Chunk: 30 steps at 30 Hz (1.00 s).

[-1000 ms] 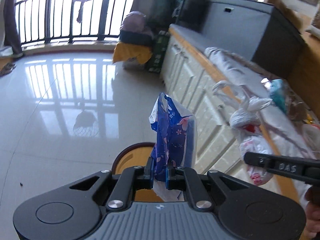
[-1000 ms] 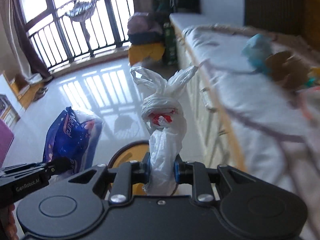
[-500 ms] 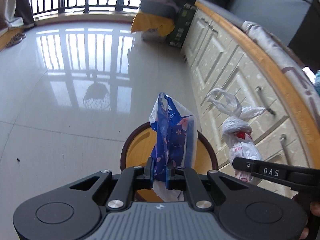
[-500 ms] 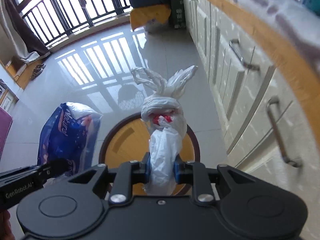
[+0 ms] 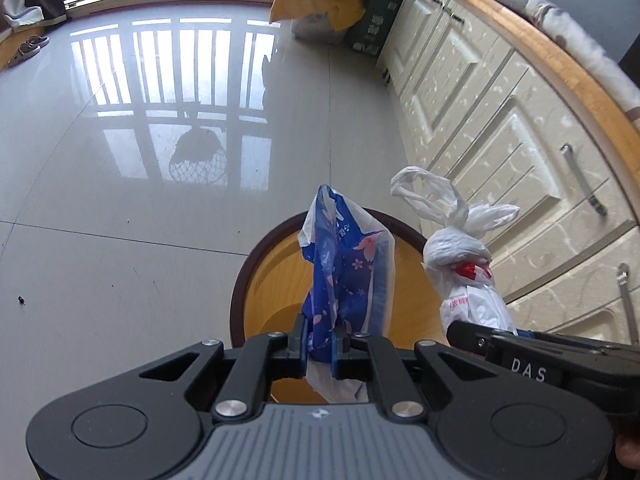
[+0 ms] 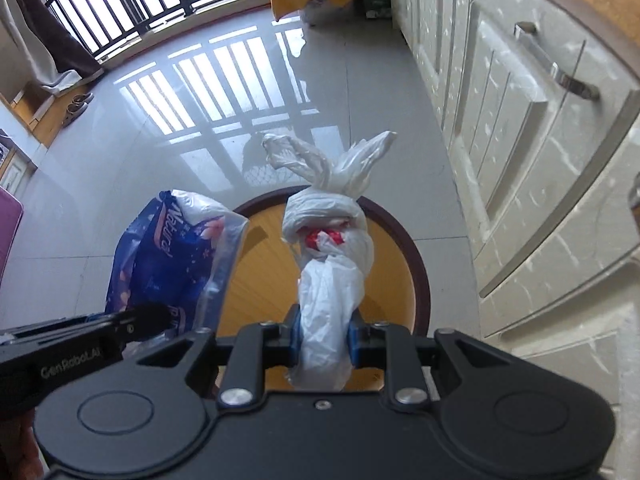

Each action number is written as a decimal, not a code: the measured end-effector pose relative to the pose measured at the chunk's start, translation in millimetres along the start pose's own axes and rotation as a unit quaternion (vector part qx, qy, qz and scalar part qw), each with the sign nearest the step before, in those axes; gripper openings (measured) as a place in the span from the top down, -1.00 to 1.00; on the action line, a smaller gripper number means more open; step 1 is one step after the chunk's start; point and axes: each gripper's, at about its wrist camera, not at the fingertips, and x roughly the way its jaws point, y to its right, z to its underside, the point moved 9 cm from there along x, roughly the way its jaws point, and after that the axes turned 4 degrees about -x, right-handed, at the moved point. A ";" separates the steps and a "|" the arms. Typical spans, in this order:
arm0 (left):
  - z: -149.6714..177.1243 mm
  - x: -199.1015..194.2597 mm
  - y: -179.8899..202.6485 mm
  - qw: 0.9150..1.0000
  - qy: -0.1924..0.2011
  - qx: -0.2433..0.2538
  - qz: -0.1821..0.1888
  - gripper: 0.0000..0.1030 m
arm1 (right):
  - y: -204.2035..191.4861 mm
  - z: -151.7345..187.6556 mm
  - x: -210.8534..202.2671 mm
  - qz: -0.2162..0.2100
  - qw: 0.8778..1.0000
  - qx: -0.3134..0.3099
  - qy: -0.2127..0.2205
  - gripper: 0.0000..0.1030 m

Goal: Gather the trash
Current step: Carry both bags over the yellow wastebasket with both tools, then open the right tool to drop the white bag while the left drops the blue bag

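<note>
Two hand-held claws pointed steeply down, side by side. The left gripper (image 5: 319, 340) was pinched almost fully closed on a crumpled blue floral wrapper (image 5: 347, 268), which stood up from between its blue pads. The right gripper (image 6: 323, 338) was clamped, jaws a little apart, around the neck of a knotted white plastic bag (image 6: 328, 248) with something red showing through the knot. In the left wrist view that white bag (image 5: 460, 256) sat just to the right of the wrapper; in the right wrist view the blue wrapper (image 6: 168, 256) sat just to the left of the bag.

Directly below and beyond both claws was a round bin (image 5: 272, 280) with a dark brown rim and a yellow-orange inside. Both pieces of trash hung in front of its opening, each in its claw.

Farther out lay a glossy grey tiled floor (image 5: 120, 200). To the right ran cream cabinets (image 5: 500, 128) with metal handles under a wooden countertop edge. At the far end stood a black balcony railing (image 6: 120, 12).
</note>
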 end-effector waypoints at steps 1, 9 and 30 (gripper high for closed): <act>-1.5 3.3 0.3 1.000 0.000 0.001 -0.002 0.78 | 0.9 0.3 3.0 0.000 1.000 0.002 -0.001 0.55; -9.5 24.0 -0.4 1.000 -0.004 0.003 -0.004 0.78 | 5.2 -7.9 20.4 -0.019 0.999 0.029 -0.001 0.51; -4.4 56.3 3.7 0.999 -0.038 0.014 -0.010 0.48 | 21.9 8.8 36.2 0.001 0.997 0.043 -0.059 0.08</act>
